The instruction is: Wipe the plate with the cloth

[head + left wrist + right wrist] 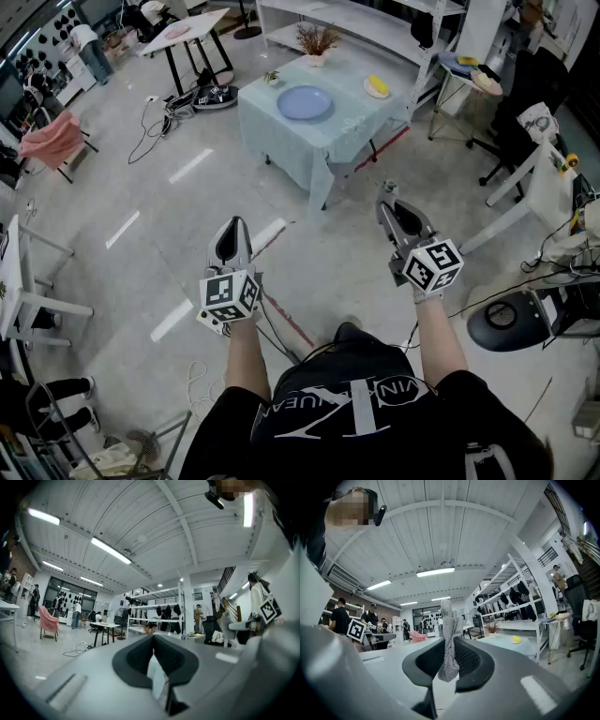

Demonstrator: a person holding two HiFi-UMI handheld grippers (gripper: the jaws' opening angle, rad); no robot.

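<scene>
A round blue plate (305, 103) lies on a small table with a pale green cover (328, 141), far ahead of me across open floor. My right gripper (393, 208) points toward that table and is shut on a grey knitted cloth (448, 620), which sticks up from between the jaws of the right gripper (449, 644). My left gripper (232, 228) is held level beside it. In the left gripper view the left gripper (153, 641) has its dark jaws pressed together with nothing between them. Both grippers are well short of the table.
On the same table are a small plate with a yellow thing (377, 86) and a potted plant (316, 42). An office chair (516, 141) and a black round base (511, 323) stand at right. A white folding table (183, 28), cables (155, 122) and a pink chair (52, 141) are at left.
</scene>
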